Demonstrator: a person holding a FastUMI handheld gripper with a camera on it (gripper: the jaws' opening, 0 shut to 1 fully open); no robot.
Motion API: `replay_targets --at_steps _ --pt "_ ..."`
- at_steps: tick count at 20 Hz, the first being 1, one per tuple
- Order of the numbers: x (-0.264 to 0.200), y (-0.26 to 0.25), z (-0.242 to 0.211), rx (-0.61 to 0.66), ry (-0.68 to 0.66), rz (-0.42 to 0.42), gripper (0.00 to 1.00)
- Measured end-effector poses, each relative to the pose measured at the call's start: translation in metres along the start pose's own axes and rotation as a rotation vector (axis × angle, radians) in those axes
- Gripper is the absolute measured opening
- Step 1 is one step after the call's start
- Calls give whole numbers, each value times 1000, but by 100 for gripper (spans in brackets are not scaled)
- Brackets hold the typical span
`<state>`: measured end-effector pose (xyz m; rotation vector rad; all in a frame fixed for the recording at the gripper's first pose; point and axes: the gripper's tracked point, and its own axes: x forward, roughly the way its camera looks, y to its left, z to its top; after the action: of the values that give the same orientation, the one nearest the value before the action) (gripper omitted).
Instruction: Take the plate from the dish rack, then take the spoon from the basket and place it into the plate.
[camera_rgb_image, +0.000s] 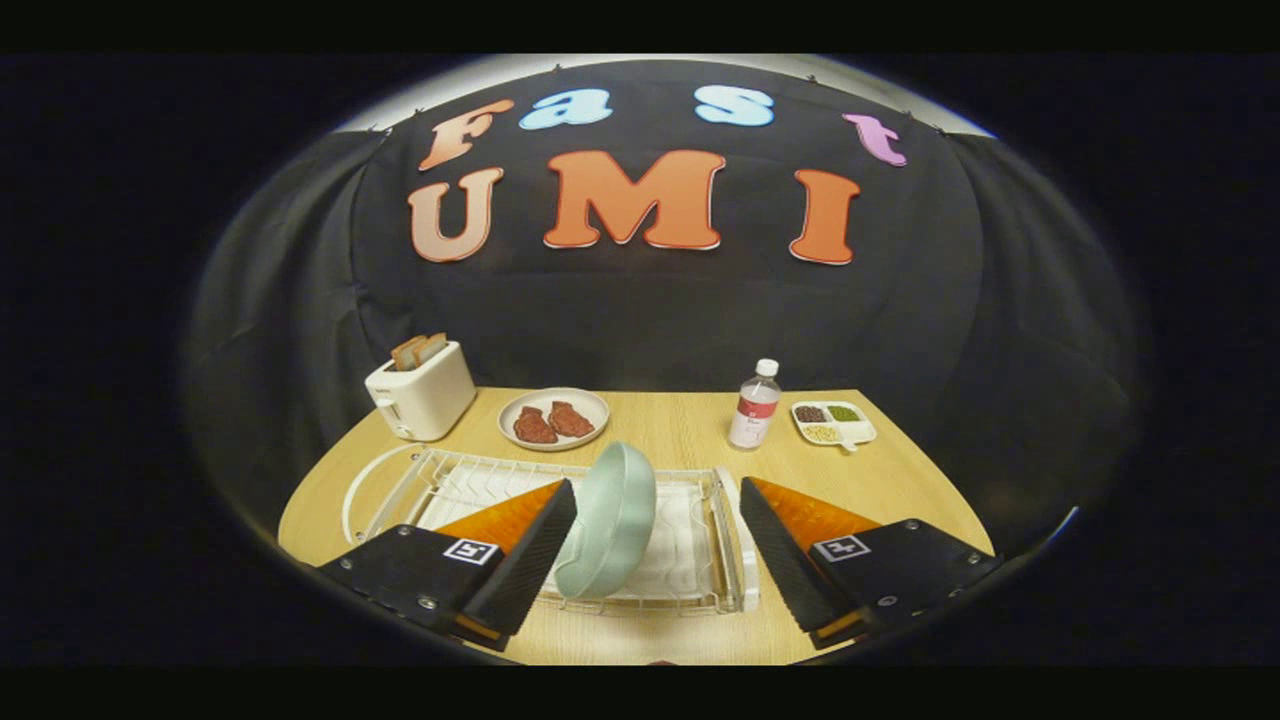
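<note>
Pale green plate (608, 520) on edge in white dish rack (728, 545), gripper (657, 530) wide open around it, bottle (754, 405) label unreadable.

We cannot tell whether the left finger (530, 545) of the gripper (655, 545) touches the plate (610, 520); it stands right against the rim, and it covers the plate's near left edge. Both fingers, set wide apart, also hide the near corners of the dish rack (700, 590), so we cannot see how the wires run there. The bottle (754, 405) carries a label too small for us to make out. In the divided tray (833, 423), the three fillings are too small to identify. The toaster (421, 392) holds slices whose lower parts sit hidden inside its slots. The table (900, 480) is cut off at its near edge.
</note>
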<state>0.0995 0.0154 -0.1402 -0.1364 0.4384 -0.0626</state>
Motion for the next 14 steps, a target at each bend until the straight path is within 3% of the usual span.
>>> replay_targets --at_steps 8,14 --pt "48 13 -43 10 188 -41 96" --pt "61 22 -68 66 316 -45 54"
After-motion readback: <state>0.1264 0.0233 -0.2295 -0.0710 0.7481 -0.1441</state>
